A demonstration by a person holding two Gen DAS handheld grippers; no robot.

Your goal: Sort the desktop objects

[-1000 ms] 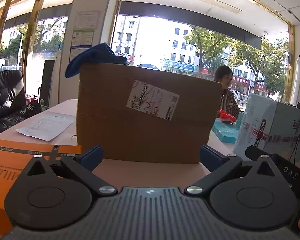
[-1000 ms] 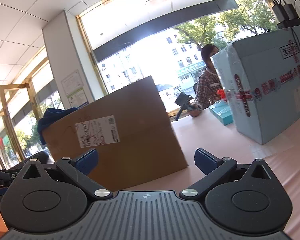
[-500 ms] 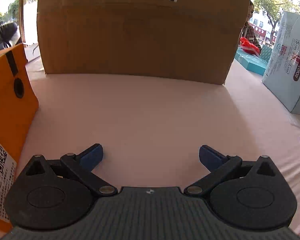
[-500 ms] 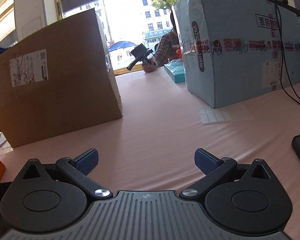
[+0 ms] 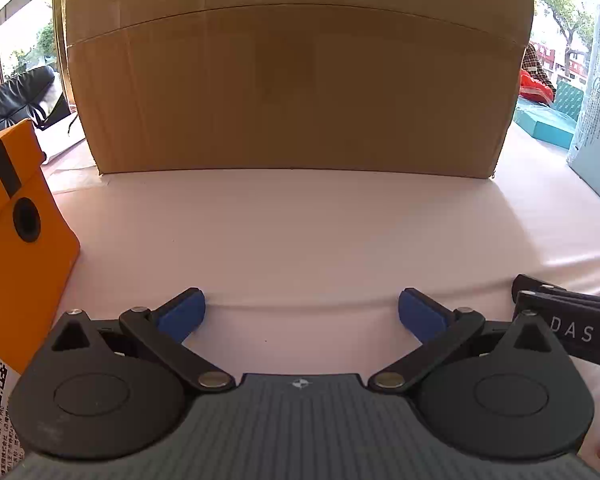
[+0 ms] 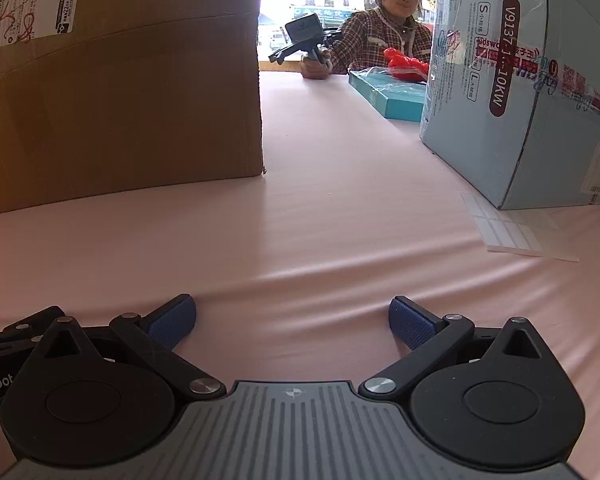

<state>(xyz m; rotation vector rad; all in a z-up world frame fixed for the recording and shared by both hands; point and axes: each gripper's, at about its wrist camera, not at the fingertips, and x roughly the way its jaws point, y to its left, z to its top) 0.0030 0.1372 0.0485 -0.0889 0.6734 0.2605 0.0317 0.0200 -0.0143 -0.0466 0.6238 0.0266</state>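
My left gripper (image 5: 301,314) is open, low over the pink table cover (image 5: 292,240), with nothing between its blue pads. A large brown cardboard box (image 5: 296,80) stands straight ahead of it. An orange box (image 5: 16,240) sits close on its left. My right gripper (image 6: 292,320) is also open and empty, low over the same pink cover (image 6: 320,220). The cardboard box (image 6: 120,92) is ahead to its left and a light blue carton (image 6: 532,100) ahead to its right. The right gripper's body shows at the left wrist view's right edge.
A person in a plaid shirt (image 6: 380,40) sits at the table's far end holding another gripper device (image 6: 304,40). A teal flat box (image 6: 388,92) with a red bag (image 6: 406,64) lies near them. White sticker sheets (image 6: 512,236) lie by the blue carton. A black sofa (image 5: 16,96) stands far left.
Both grippers have tilted down from looking at the window and ceiling to looking at the table, and moved closer to the cardboard box. Both stayed open.
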